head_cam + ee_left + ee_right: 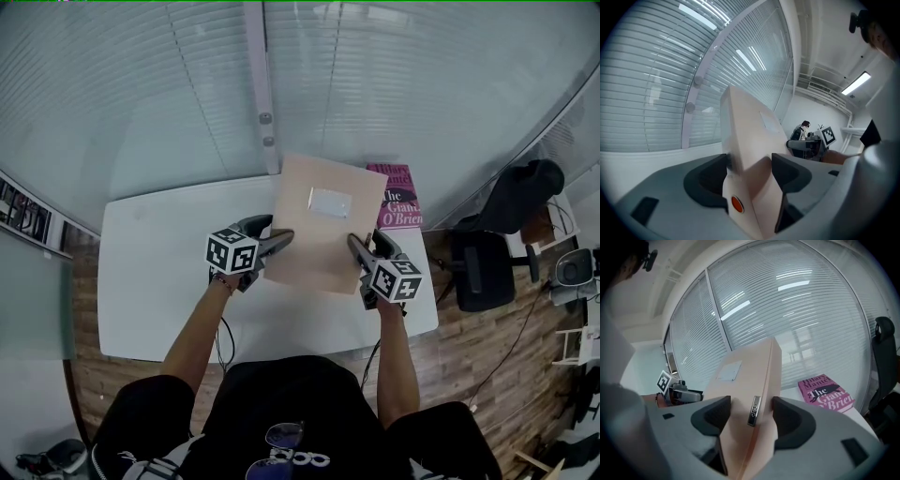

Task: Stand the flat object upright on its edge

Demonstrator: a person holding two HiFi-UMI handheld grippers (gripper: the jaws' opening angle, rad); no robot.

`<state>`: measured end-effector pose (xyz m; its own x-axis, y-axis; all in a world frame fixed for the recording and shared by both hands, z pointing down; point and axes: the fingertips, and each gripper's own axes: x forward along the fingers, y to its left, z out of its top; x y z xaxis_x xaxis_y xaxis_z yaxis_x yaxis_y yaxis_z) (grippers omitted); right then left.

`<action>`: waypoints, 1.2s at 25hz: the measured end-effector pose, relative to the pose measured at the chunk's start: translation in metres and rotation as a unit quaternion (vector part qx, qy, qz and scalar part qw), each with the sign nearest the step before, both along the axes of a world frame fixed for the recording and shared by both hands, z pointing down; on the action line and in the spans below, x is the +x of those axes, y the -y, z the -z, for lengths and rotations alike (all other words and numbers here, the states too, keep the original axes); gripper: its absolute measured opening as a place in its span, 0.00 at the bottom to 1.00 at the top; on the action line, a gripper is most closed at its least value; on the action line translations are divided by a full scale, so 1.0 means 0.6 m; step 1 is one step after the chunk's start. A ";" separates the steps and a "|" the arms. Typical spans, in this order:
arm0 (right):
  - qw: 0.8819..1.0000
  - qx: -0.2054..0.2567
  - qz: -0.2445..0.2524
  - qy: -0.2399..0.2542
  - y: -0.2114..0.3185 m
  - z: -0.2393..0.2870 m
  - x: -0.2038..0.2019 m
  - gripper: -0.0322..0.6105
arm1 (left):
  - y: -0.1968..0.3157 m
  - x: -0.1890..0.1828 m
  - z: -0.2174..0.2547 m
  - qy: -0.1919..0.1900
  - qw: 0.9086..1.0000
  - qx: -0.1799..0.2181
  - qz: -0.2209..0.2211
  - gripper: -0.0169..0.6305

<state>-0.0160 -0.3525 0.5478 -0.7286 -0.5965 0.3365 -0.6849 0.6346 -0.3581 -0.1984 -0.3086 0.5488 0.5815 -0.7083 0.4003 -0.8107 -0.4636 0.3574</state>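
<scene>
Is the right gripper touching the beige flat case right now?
Touching. The right gripper, in its own view, has both jaws pressed against opposite faces of the beige case, with no gap on either side.

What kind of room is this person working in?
Most likely an office or meeting room. The walls are glass with slatted blinds, there is a plain white table, and a black office chair stands beside it on wood-look flooring.

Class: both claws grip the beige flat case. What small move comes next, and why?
Probably tip the beige case up onto its near edge: the left claw and right claw pinch its sides, yet its broad face shows from above.
</scene>
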 end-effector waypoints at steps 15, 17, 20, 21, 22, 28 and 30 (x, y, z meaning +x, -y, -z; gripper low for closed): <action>0.998 0.046 0.041 -0.021 0.092 0.028 0.036 0.49 | 0.072 0.040 0.021 0.037 0.999 0.024 0.028 0.50; 0.997 0.052 0.047 -0.026 0.101 0.029 0.039 0.49 | 0.078 0.044 0.020 0.041 0.998 0.023 0.032 0.50; 0.996 0.062 0.055 -0.034 0.112 0.032 0.043 0.49 | 0.085 0.049 0.019 0.050 0.998 0.025 0.039 0.49; 0.996 0.066 0.057 -0.036 0.116 0.034 0.044 0.49 | 0.088 0.051 0.019 0.053 0.997 0.027 0.041 0.49; 0.995 0.069 0.059 -0.038 0.121 0.035 0.045 0.48 | 0.091 0.052 0.021 0.057 0.997 0.029 0.044 0.49; 0.993 0.080 0.070 -0.045 0.145 0.040 0.052 0.48 | 0.109 0.061 0.029 0.078 0.994 0.040 0.058 0.48; 0.992 0.084 0.074 -0.048 0.153 0.041 0.051 0.47 | 0.115 0.061 0.028 0.081 0.994 0.041 0.064 0.48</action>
